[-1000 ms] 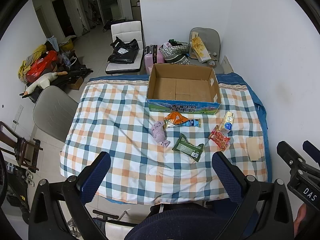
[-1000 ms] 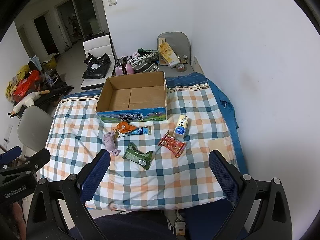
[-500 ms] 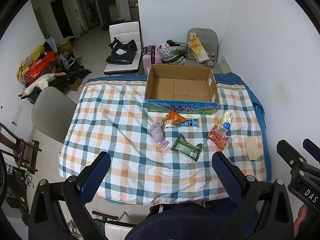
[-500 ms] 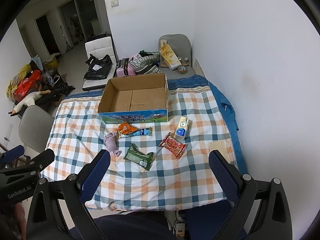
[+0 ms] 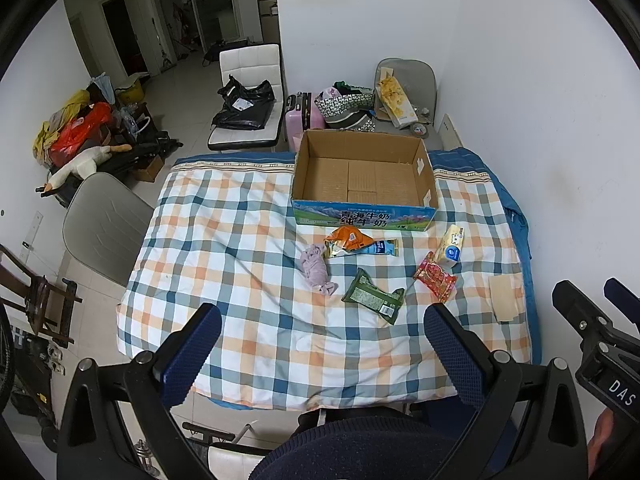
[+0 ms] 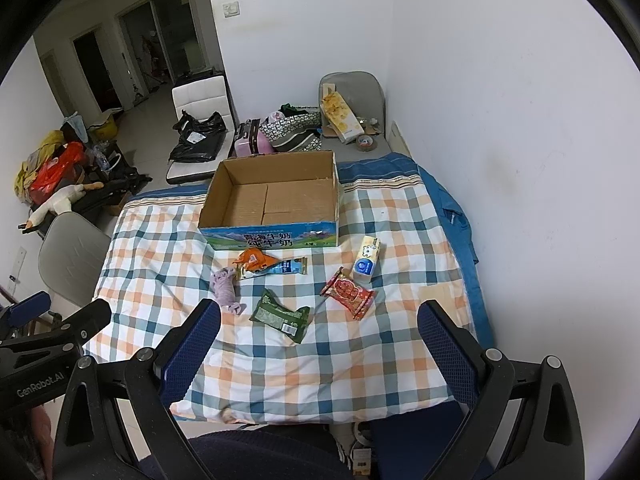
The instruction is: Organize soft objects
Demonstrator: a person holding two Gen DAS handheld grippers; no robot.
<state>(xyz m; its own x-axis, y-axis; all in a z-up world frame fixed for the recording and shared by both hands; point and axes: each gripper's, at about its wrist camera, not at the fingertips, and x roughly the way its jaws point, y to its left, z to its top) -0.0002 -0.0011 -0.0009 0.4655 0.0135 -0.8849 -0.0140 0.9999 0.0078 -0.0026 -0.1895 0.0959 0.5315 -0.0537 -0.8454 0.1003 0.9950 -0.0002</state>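
- Both tongs — left tongs (image 5: 322, 346) and right tongs (image 6: 318, 344) — hang spread wide, holding nothing, above the bench's (image 5: 224, 240) near edge.
- Ahead of them the cardboard box (image 5: 362, 178) sits empty — nothing sorted yet.
- Between tongs and box: purple cloth (image 5: 316, 270), green packet (image 5: 372, 296), red packet (image 5: 434, 278), all waiting.

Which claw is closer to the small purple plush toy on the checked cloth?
Left, by a small margin. The small purple plush toy lies on the left side of the item cluster, ahead of the open left claw. The open right claw sits further right, so the toy lies off toward its left finger.
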